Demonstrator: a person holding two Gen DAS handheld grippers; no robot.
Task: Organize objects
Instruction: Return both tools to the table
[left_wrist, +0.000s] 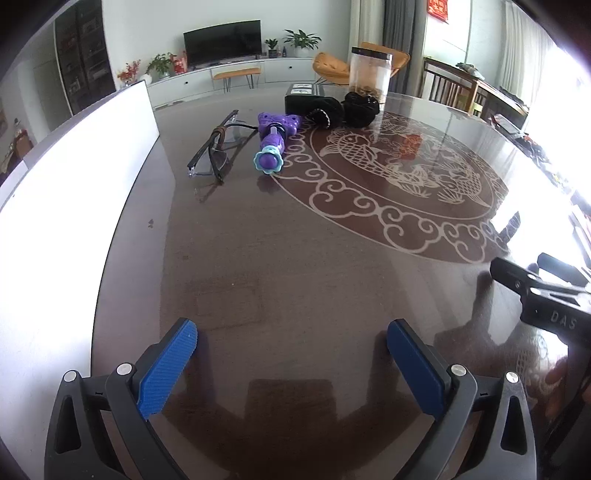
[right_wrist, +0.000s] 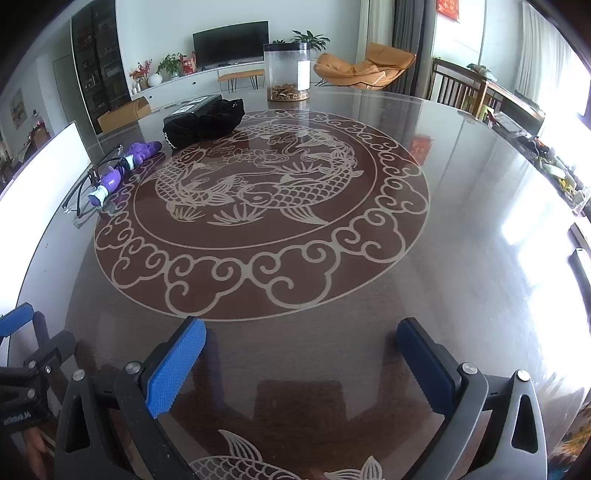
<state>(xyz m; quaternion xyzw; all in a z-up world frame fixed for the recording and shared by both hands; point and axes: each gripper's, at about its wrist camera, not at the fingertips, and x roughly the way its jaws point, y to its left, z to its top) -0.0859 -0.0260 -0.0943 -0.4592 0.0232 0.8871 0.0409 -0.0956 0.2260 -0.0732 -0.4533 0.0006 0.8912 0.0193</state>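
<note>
A purple toy (left_wrist: 271, 142) (right_wrist: 120, 170) with a flower-shaped tip lies on the dark round table (left_wrist: 295, 266) (right_wrist: 461, 206). Clear safety glasses (left_wrist: 218, 149) (right_wrist: 86, 194) lie just left of it. Behind them sit black cloth items (left_wrist: 345, 109) (right_wrist: 207, 123) against a black box (left_wrist: 301, 98) (right_wrist: 192, 107), and a clear jar (left_wrist: 370, 72) (right_wrist: 287, 72) with brown bits at its bottom. My left gripper (left_wrist: 291, 343) stands open over bare table, far short of the toy. My right gripper (right_wrist: 301, 345) is open too, with nothing between its blue pads.
A white board (left_wrist: 74, 177) (right_wrist: 40, 170) stands along the table's left side. The table top carries a pale fish-and-cloud pattern (right_wrist: 258, 206). Chairs and a cluttered side table (right_wrist: 517, 122) stand beyond the right edge. An orange lounge chair (right_wrist: 364, 70) and TV are far behind.
</note>
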